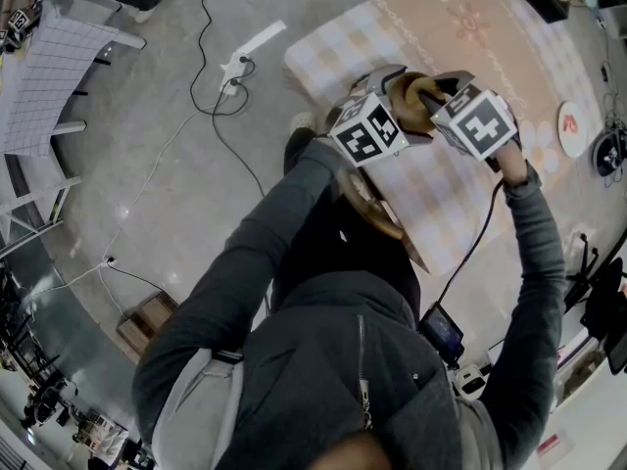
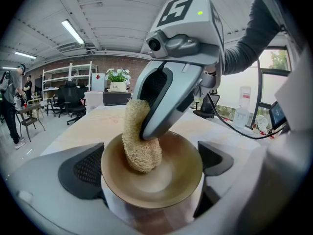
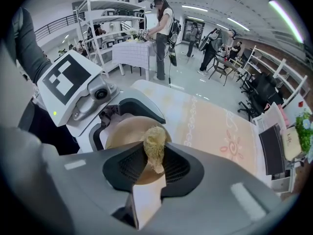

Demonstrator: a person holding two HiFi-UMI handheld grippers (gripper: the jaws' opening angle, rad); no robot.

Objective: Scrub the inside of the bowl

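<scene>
A brown bowl (image 2: 156, 182) is held up above the table, tilted toward the camera, with my left gripper (image 2: 151, 169) shut on its rim. My right gripper (image 3: 154, 166) is shut on a tan loofah scrubber (image 3: 153, 150). The loofah scrubber (image 2: 140, 143) reaches into the bowl and presses against the inner wall on its left side. In the head view both grippers meet over the table. The left gripper (image 1: 390, 101) is at the left and the right gripper (image 1: 439, 96) at the right, with the bowl (image 1: 404, 94) between them. In the right gripper view the bowl (image 3: 124, 131) sits behind the loofah.
Below lies a table with a peach patterned cloth (image 1: 470, 27) and a white round disc (image 1: 573, 128) near its right edge. Cables (image 1: 211, 86) run across the grey floor at the left. A small screen (image 1: 443, 331) hangs by my right arm. Several people (image 3: 161, 33) stand far back.
</scene>
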